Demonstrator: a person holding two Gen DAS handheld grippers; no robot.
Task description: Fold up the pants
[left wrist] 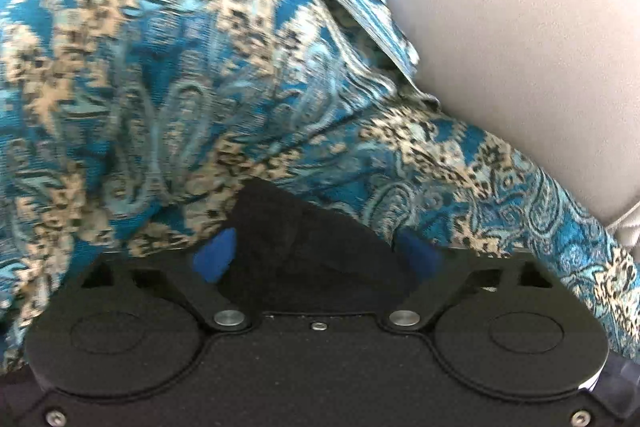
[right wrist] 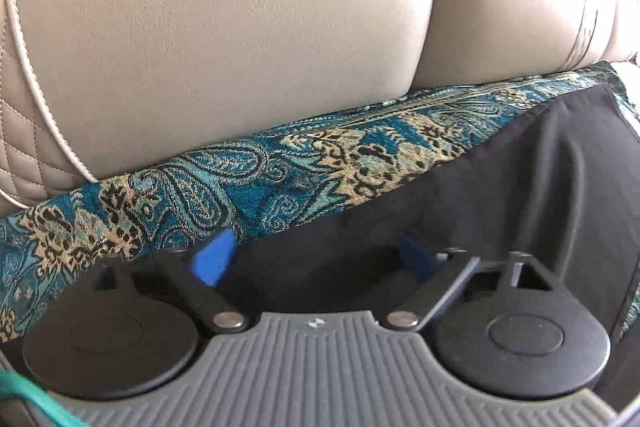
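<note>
Pants of soft black cloth [left wrist: 304,247] lie on a teal, blue and tan paisley woven cover [left wrist: 168,75] spread over a beige leather sofa cushion [left wrist: 520,47]. In the left wrist view only a dark peak of the garment shows, rising between the blue-padded fingers [left wrist: 214,259] of the left gripper [left wrist: 316,247]. The fingers stand partly apart with the cloth between them; whether the pads press it I cannot tell, since the tips are sunk in the folds. The picture is blurred toward the upper left.

In the right wrist view the black pants [right wrist: 520,167] spread flat to the right, their long edge running diagonally along the paisley cover [right wrist: 200,179]. The right gripper [right wrist: 320,259] hovers at that edge, fingers [right wrist: 214,259] half apart with cloth between them, grip likewise uncertain. The beige cushion [right wrist: 240,27] with quilted piping rises close behind.

The cloth looks light, limp and thin, likely to sag and slip, so an edge or corner pinch seems best. The loose cover beneath could get caught up with it, and the backrest leaves little room beyond.
</note>
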